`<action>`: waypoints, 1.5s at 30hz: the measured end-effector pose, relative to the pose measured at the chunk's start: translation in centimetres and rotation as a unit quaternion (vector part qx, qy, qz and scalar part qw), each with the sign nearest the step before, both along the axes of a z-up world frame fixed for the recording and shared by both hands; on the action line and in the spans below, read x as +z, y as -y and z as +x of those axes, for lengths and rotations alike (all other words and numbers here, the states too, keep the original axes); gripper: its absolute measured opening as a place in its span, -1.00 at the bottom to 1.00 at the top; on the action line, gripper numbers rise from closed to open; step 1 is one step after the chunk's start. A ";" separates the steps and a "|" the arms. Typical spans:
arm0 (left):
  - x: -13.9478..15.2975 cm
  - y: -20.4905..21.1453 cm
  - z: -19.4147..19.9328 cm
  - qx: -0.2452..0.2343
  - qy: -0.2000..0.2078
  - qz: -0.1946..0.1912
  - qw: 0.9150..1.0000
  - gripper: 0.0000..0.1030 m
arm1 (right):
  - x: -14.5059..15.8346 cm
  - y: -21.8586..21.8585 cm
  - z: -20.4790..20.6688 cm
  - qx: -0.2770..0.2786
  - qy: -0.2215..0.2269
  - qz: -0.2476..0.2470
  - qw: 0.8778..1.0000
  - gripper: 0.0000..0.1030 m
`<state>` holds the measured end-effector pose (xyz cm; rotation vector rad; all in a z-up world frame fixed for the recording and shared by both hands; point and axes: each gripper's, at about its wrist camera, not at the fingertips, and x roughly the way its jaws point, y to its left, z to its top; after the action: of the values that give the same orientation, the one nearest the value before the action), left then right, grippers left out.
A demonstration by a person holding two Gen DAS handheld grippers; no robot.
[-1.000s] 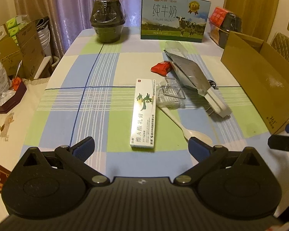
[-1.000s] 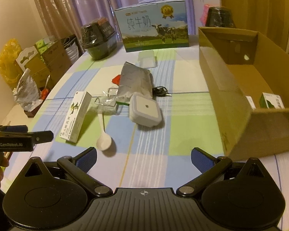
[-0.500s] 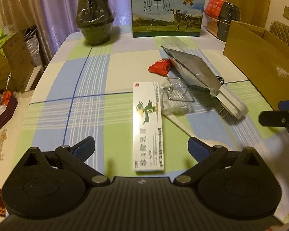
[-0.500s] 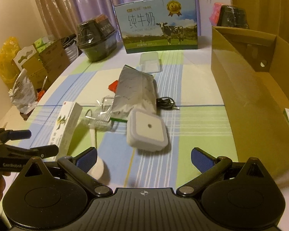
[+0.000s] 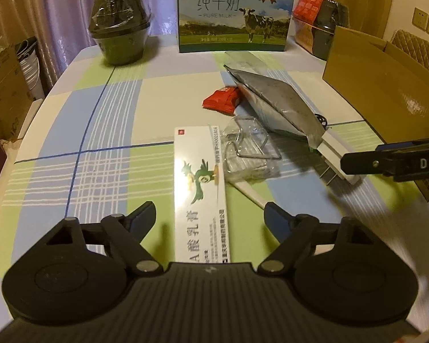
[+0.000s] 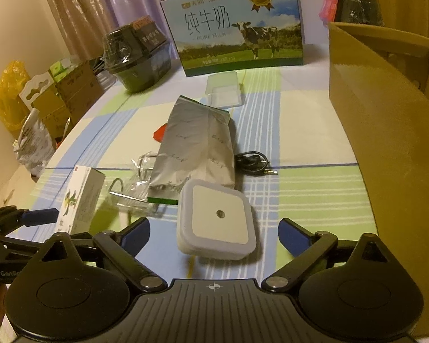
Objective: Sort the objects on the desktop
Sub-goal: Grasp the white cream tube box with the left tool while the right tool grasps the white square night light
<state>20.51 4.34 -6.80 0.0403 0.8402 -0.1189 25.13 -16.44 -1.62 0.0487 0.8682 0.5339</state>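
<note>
Straddling ointment box [image 5: 200,191]: left tongs [image 5: 210,217] spread; right tongs [image 6: 214,230] spread around night light [image 6: 218,219].

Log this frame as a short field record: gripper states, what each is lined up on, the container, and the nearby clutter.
left gripper: open, fingers either side of the long white ointment box
right gripper: open, square white plug-in night light between its fingers
container: open brown cardboard box, right side of table
clutter: silver foil pouch, red snack packet, clear plastic packaging, black audio cable
surface: checked tablecloth
</note>
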 end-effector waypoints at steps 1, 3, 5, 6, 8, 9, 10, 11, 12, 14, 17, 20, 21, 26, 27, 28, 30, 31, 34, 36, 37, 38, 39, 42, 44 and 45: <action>-0.1 0.1 0.2 -0.001 -0.001 0.003 1.000 0.50 | -0.1 0.0 0.2 -0.001 0.000 0.000 1.000 0.80; -0.2 0.2 0.5 -0.001 -0.003 0.004 1.000 0.37 | -0.4 -0.1 0.5 -0.002 -0.004 0.002 1.000 0.78; -0.3 0.2 0.7 0.000 -0.007 0.004 1.000 0.20 | -0.5 -0.2 0.7 -0.003 -0.006 0.003 1.000 0.73; -0.3 0.2 0.8 0.000 -0.008 0.005 1.000 0.14 | -0.6 -0.2 0.9 -0.003 -0.007 0.003 1.000 0.72; -0.4 0.3 0.8 -0.002 -0.011 0.009 1.000 -0.05 | -0.8 -0.3 1.1 -0.003 -0.009 0.003 1.000 0.68; -0.4 0.4 0.8 -0.002 -0.011 0.012 1.000 -0.07 | -0.8 -0.4 1.2 -0.002 -0.011 0.003 1.000 0.67; -0.5 0.4 0.8 -0.003 -0.011 0.014 1.000 -0.15 | -0.9 -0.5 1.4 -0.001 -0.012 0.003 1.000 0.65; -0.5 0.3 0.8 -0.002 -0.011 0.015 1.000 -0.25 | -1.0 -0.6 1.5 -0.001 -0.015 0.005 1.000 0.64; -0.5 0.3 0.8 0.000 -0.012 0.014 1.000 -0.29 | -1.0 -0.6 1.7 -0.003 -0.018 0.008 1.000 0.63; -0.6 0.0 0.9 0.003 -0.015 0.009 1.000 -0.36 | -1.1 -0.5 2.0 -0.011 -0.028 0.018 0.999 0.60; -0.6 0.0 0.9 0.003 -0.013 0.006 1.000 -0.36 | -1.2 -0.3 2.3 -0.019 -0.041 0.029 0.999 0.49; -0.6 0.2 0.9 0.002 -0.012 0.010 1.000 -0.36 | -1.3 -0.2 2.3 -0.020 -0.046 0.027 0.998 0.42; -0.7 0.2 0.9 0.003 -0.012 0.010 1.000 -0.36 | -1.4 -0.2 2.4 -0.022 -0.048 0.027 0.998 0.41; -0.8 0.0 1.0 0.006 -0.015 0.006 1.000 -0.36 | -1.8 0.3 2.6 -0.029 -0.067 0.046 0.996 0.26; -0.8 0.0 1.0 0.007 -0.014 0.005 1.000 -0.36 | -1.8 0.3 2.5 -0.028 -0.066 0.045 0.996 0.26; -0.8 0.0 1.1 0.008 -0.014 0.004 1.000 -0.36 | -1.7 0.3 2.5 -0.027 -0.065 0.043 0.997 0.25; -0.9 0.0 1.1 0.010 -0.014 0.002 1.000 -0.36 | -1.7 0.2 2.5 -0.027 -0.064 0.041 0.997 0.25; -0.9 0.0 1.1 0.010 -0.015 0.001 1.000 -0.36 | -1.6 0.2 2.4 -0.028 -0.063 0.039 0.997 0.24; -1.0 -0.1 1.1 0.010 -0.020 -0.001 1.000 -0.36 | -1.5 -0.1 2.0 -0.026 -0.052 0.023 0.998 0.23; -1.0 -0.1 1.1 0.009 -0.020 0.001 1.000 -0.36 | -1.3 -0.2 1.5 -0.022 -0.040 0.011 0.999 0.23; -1.0 0.0 1.0 0.006 -0.020 0.003 1.000 -0.36 | -1.2 -0.3 1.1 -0.019 -0.035 0.005 0.999 0.23; -1.0 0.1 0.9 0.004 -0.020 0.005 1.000 -0.36 | -1.1 -0.3 0.7 -0.017 -0.031 0.000 0.999 0.23; -1.0 0.1 0.9 0.004 -0.020 0.007 1.000 -0.36 | -1.0 -0.3 0.3 -0.015 -0.026 -0.005 1.000 0.23; -0.9 0.1 0.5 0.002 -0.019 0.003 1.000 -0.36 | -0.6 -0.1 -1.1 -0.015 -0.017 -0.014 1.000 0.23; -0.7 0.1 0.1 -0.001 -0.019 0.000 1.000 -0.36 | -0.2 0.3 -2.2 -0.018 -0.013 -0.018 1.000 0.23; -0.7 0.1 -0.1 -0.003 -0.021 -0.002 1.000 -0.36 | 0.0 0.4 -2.7 -0.018 -0.012 -0.021 1.000 0.23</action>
<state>20.42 4.24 -7.51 0.0370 0.8816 -0.1276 22.41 -16.83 -1.62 0.0323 0.8996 0.4810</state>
